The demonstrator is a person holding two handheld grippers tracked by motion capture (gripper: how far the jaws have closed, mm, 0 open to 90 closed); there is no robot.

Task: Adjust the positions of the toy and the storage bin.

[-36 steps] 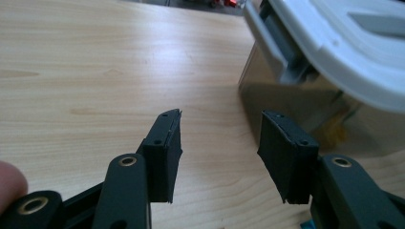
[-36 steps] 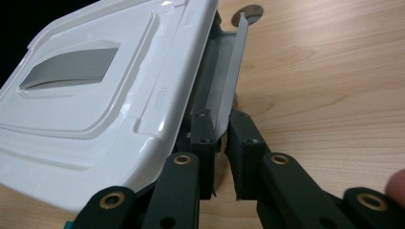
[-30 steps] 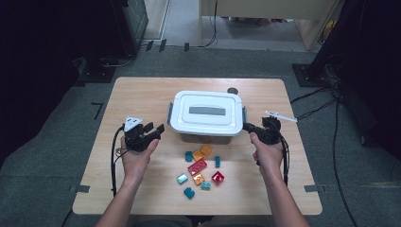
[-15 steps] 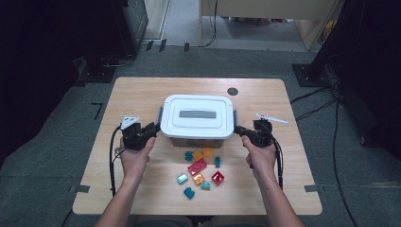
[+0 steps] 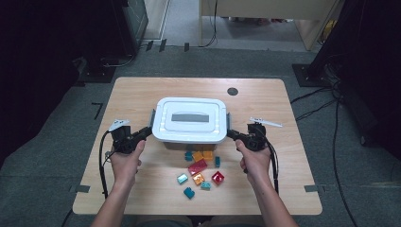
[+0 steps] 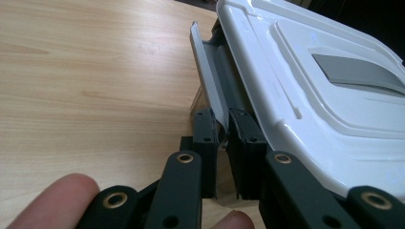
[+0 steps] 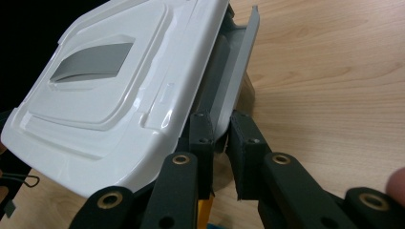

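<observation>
a: where was the white plastic storage box with the grey lid inset point(image 5: 190, 120)?

b: it stood near the middle of the light wooden desk point(image 5: 137, 97), lid on, between the two hands. a scatter of small coloured toy blocks point(image 5: 201, 167), orange, red and teal, lay just in front of it on the person's side, the nearest ones close under its front edge.

a: and the left hand-held gripper point(image 5: 147, 133)?

b: it was at the box's left end. in the left gripper view its jaws were pressed in on the grey latch flap point(image 6: 208, 78) that stood out from that end, the thin flap pinched between the two black pads.

a: the right one?

b: the right hand-held gripper point(image 5: 231, 134) mirrored it at the right end. its own view showed the jaws pinching the grey latch flap on the right end point(image 7: 239, 71), which tilted outward away from the lid's rim.

a: anything else on the desk?

b: a small dark round disc point(image 5: 232, 91) sat toward the far right corner, well apart from the box.
</observation>
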